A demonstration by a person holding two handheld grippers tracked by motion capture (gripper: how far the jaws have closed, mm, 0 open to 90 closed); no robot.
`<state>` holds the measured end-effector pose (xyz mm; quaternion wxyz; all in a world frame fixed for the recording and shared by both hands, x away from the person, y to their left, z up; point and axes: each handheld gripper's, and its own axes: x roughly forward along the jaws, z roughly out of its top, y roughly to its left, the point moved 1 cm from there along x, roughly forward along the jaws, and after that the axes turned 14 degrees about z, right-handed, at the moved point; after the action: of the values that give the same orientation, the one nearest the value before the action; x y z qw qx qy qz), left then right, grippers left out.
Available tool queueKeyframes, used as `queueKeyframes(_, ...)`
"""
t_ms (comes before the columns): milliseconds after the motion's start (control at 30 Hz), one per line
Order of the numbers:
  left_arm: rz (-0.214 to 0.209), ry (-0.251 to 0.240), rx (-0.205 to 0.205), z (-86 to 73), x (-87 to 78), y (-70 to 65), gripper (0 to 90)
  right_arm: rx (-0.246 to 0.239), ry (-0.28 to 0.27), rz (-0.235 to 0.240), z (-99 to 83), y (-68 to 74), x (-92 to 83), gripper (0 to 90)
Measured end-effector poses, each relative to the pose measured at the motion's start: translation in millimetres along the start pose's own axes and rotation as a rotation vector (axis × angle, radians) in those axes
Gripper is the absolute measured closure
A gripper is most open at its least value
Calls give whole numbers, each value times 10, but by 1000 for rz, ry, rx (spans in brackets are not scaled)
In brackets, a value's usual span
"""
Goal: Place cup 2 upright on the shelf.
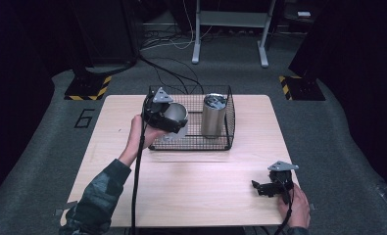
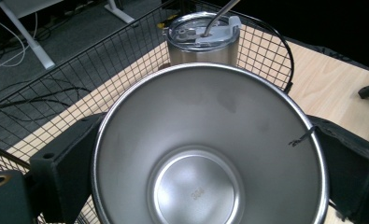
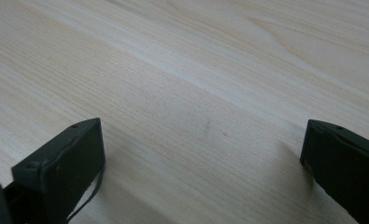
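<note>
High view: left forearm in a camouflage sleeve (image 1: 100, 196) angled up from the bottom edge toward the black wire mesh basket (image 1: 229, 128), hand wrapped round the left gripper (image 1: 167, 117) at the basket's near-left corner. Clamped between its two black jaws, an open stainless steel tumbler without a lid (image 1: 176, 119), tipped so the mouth faces back along the gripper, hanging over the basket's left part. Left gripper view: down into that open tumbler (image 2: 210, 154), a jaw pressed against each side of the rim. Behind it, upright in the basket, a second stainless steel tumbler with a clear lid and straw (image 2: 203, 39). Right hand (image 1: 295, 205) low at the near-right corner of the pale wooden table (image 1: 191, 186), holding the right gripper (image 1: 259, 188) just above the wood, pointed leftward, jaws spread wide with nothing between them.
</note>
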<state>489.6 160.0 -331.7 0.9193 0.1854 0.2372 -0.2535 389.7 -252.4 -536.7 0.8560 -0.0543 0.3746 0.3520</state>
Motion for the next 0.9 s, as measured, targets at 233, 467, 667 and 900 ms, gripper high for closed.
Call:
queueKeyframes(233, 14, 12, 0, 51, 91, 42, 61, 1, 0, 0, 0, 1, 1, 0)
queueKeyframes(467, 32, 21, -15, 69, 221, 102, 61, 0, 0, 0, 0, 0, 0, 0)
queueKeyframes(667, 36, 39, -36, 77, 354, 185, 61, 1, 0, 0, 0, 1, 1, 0)
queueKeyframes(900, 46, 60, -35, 70, 468, 209, 61, 0, -1, 0, 0, 0, 1, 0)
